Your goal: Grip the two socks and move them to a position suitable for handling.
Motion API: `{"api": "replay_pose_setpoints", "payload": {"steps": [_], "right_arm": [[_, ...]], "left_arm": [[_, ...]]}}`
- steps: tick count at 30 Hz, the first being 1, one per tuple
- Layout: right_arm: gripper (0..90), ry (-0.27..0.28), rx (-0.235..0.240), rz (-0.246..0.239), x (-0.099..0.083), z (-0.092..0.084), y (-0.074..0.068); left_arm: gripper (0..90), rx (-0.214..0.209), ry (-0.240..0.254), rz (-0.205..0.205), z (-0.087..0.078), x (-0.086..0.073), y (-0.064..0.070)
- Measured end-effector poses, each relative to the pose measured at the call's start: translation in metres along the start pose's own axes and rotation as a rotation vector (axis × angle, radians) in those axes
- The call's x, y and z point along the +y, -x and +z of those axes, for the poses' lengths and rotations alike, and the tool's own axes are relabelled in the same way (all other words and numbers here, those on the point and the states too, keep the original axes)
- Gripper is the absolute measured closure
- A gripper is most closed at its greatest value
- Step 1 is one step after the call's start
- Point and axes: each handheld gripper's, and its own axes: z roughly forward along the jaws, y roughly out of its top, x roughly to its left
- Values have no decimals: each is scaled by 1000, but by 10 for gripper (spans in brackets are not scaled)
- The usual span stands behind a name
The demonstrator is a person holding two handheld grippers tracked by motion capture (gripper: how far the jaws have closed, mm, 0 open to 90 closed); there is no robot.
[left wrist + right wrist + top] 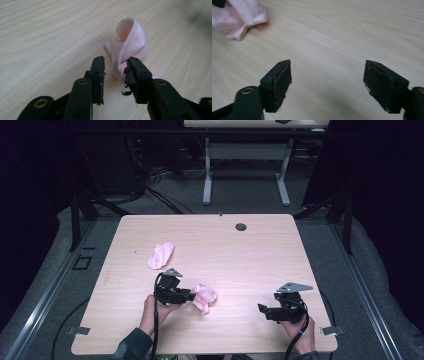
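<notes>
Two small pink fabric socks on the light wood table [250,260]: crumpled one [204,297] at your left gripper [115,72], jaws apart around its edge, not clamped; flat one [161,255] beyond it, untouched. Right gripper [327,82] wide apart, empty. Nothing paired yet

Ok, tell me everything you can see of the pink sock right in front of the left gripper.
The pink sock is soft, fleecy-looking fabric, crumpled on the wooden table with one part curled up into an open loop. Its near edge runs between the jaws of the left gripper, which stand apart around it, one touching the fabric. It lies toward the table's near edge, left of centre, apart from a second pink sock lying flat farther back.
</notes>
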Motion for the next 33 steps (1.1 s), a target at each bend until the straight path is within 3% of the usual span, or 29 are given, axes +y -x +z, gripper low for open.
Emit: {"api": "replay_pose_setpoints", "payload": {"steps": [4,7,9,10,11,12,13,14,15,17,19,20,21,23,24,25,27,28,31,32,33], "right_arm": [[318,-23,44,-16,10,9,-23],[342,-28,65,-17,13,12,-30],[358,-45,80,-26,16,15,-38],[378,-44,94,-38,19,20,-47],[385,-48,95,-50,20,22,-52],[389,-60,99,-57,22,25,-56],[389,-60,99,-57,22,25,-56],[414,-63,123,-65,25,30,-64],[414,-63,123,-65,25,30,-64],[442,-74,121,-101,32,37,-75],[452,-74,121,-117,35,42,-80],[467,-80,117,-146,40,50,-86],[467,-80,117,-146,40,50,-86],[488,-91,130,-163,47,60,-90],[513,-97,136,-162,51,69,-92],[513,-97,136,-162,51,69,-92],[528,-120,141,-168,54,78,-95],[544,-129,144,-170,54,88,-100],[569,-152,141,-185,54,93,-102],[623,-150,124,-194,54,96,-103],[647,-146,122,-194,54,97,-104]], "left_arm": [[821,43,-24,-15,6,-6,4],[813,45,-29,-36,7,-11,7],[767,49,-34,-45,8,-17,12],[746,19,-37,-39,8,-23,23],[711,19,-37,-39,8,-23,23],[659,-2,-46,-24,10,-26,34],[650,-2,-46,-24,10,-26,34],[596,-36,-55,-1,7,-28,44],[542,-36,-55,-1,7,-28,44],[496,-61,-29,8,-8,-28,48],[439,-54,-14,8,-15,-28,48],[435,-48,16,2,-29,-26,45],[434,-48,16,2,-29,-26,45],[436,-12,59,-14,-44,-23,35],[440,0,70,-39,-49,-17,23],[446,0,70,-39,-49,-17,23],[450,-2,47,-55,-42,-8,13],[464,-30,17,-67,-31,-2,8],[476,-32,-26,-49,-17,5,7],[493,-75,-44,-60,-5,8,7],[503,-75,-44,-60,-5,8,7]]}}
